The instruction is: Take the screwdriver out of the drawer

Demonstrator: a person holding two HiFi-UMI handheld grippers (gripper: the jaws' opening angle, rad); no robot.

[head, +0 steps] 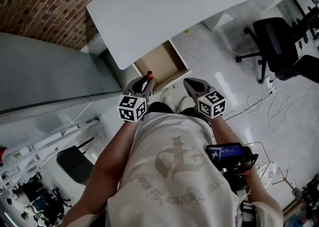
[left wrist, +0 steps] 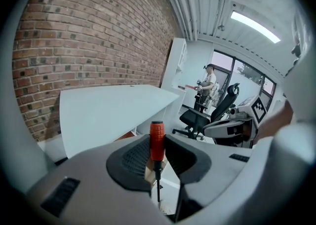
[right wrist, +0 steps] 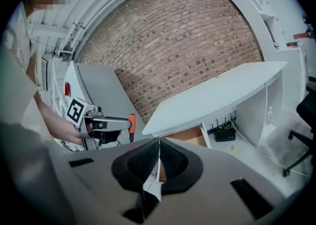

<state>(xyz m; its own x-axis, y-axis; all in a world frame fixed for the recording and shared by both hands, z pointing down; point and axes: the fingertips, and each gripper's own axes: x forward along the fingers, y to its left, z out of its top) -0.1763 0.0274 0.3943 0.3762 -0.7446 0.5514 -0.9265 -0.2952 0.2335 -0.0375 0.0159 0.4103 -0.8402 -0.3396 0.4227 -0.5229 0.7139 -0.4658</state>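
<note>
Near the middle of the head view, just below the white table [head: 169, 7], the left tool [head: 145, 82] has its jaws partly closed on the red handle of the screwdriver [head: 149, 76]. Its own view shows the pads pressing the handle from both sides. The handle stands upright and the thin shaft hangs down between the jaws, a grip that should stop the screwdriver from swinging or slipping. The screwdriver is clear of the open drawer [head: 162, 63], which juts out from under the table's edge at the frame's centre. To the right, the right tool [head: 190, 84] has its jaws pressed together with nothing between them, and it seems to take no part in the hold. Judging by this, the task is nearly done.
</note>
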